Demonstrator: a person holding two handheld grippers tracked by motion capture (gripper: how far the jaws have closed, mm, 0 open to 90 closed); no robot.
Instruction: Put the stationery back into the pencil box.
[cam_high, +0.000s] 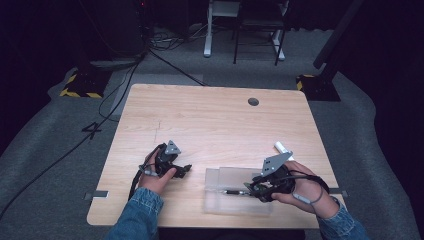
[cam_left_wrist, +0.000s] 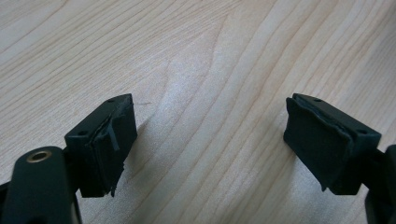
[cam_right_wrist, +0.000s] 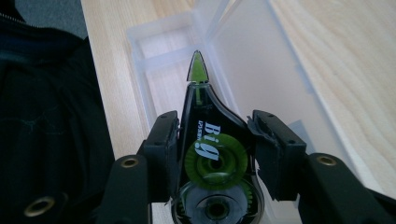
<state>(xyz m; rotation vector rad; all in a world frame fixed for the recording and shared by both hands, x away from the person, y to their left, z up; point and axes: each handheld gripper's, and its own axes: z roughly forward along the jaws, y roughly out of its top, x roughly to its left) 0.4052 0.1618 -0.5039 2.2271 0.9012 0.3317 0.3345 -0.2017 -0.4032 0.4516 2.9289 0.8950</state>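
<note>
— What's the right tongs (cam_right_wrist: 212, 140) got?

— A correction-tape dispenser (cam_right_wrist: 208, 154), dark shell with green wheels, clenched between both pads. Its green tip points into the clear plastic case (cam_high: 235, 192) lying open near the front edge of the surface (cam_high: 210, 120).

— And the left tongs (cam_left_wrist: 210, 140)?

— Released, jaws wide apart, nothing between them, low over bare wood left of the case.

— Anything else out there?

— A small white object (cam_high: 282, 148) lying just beyond the right hand (cam_high: 305, 192).
</note>
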